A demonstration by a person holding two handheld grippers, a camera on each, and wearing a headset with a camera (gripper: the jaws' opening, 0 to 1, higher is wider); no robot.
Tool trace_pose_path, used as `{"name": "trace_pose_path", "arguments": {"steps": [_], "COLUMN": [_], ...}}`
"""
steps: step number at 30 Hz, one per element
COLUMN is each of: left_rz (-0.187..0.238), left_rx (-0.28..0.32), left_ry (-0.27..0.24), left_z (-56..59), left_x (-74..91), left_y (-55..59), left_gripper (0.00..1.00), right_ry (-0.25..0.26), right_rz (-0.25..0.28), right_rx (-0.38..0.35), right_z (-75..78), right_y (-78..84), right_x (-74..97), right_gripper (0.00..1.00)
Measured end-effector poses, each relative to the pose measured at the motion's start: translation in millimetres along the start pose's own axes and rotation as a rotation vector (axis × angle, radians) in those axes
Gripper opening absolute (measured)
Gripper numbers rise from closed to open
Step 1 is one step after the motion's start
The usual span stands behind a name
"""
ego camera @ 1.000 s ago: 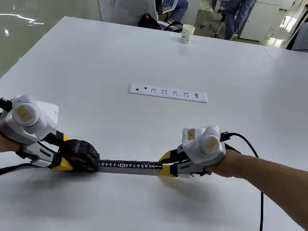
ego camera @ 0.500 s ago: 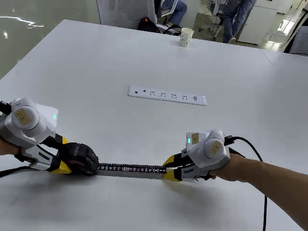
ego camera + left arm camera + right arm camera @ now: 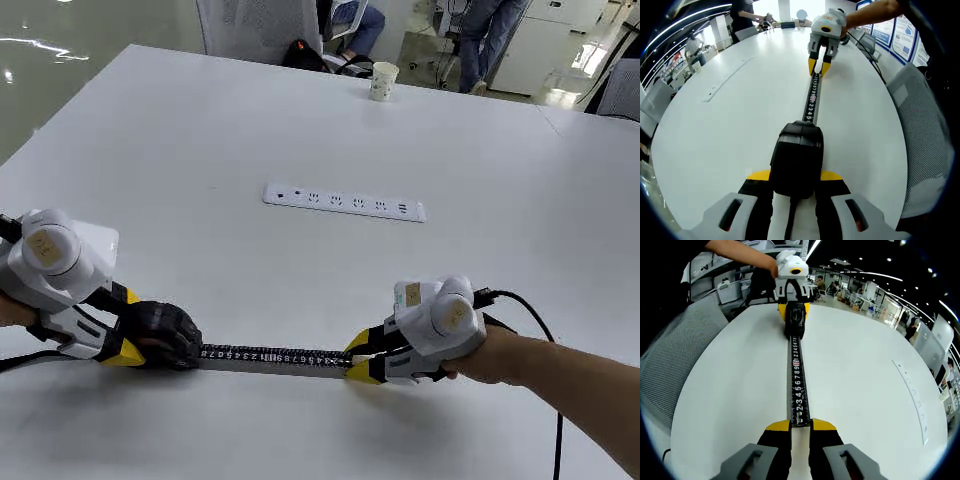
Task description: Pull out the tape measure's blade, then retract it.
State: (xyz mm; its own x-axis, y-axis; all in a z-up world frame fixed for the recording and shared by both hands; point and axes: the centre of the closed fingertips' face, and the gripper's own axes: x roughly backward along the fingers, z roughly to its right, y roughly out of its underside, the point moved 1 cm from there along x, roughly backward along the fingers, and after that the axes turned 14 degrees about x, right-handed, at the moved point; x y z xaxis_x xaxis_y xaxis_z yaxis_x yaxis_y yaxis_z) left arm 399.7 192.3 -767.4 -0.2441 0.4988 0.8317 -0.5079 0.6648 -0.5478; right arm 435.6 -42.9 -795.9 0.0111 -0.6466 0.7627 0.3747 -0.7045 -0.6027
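- The left gripper [image 3: 130,325] has its yellow-tipped jaws closed on the black tape measure case [image 3: 162,334], one jaw on each side of it.
- The case sits low on the white table [image 3: 300,130], close to the near edge and towards its left corner.
- The blade [image 3: 275,358] is drawn out of the case and runs in a straight line along the near edge, just above the surface, with its printed numbers facing up.
- The right gripper [image 3: 362,356] pinches the free end of the blade, its jaws narrowed to almost touching around the tip.
- In the right gripper view the numbers run from the jaws towards the case, with the low ones nearest the jaws.
- A white power strip [image 3: 343,201] lies flat in the middle of the table, well apart from the blade.
- A paper cup [image 3: 382,80] stands upright near the far edge.
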Motion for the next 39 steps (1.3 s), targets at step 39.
{"name": "trace_pose_path", "arguments": {"steps": [39], "left_rz": [-0.011], "left_rx": [-0.009], "left_ry": [0.01], "left_z": [1.5], "left_x": [1.3], "left_y": [-0.3], "left_gripper": [0.27], "right_ry": [0.012], "right_rz": [-0.036], "right_rx": [-0.056], "right_z": [-12.3], "right_y": [27.9], "right_x": [27.4], "right_gripper": [0.08]}}
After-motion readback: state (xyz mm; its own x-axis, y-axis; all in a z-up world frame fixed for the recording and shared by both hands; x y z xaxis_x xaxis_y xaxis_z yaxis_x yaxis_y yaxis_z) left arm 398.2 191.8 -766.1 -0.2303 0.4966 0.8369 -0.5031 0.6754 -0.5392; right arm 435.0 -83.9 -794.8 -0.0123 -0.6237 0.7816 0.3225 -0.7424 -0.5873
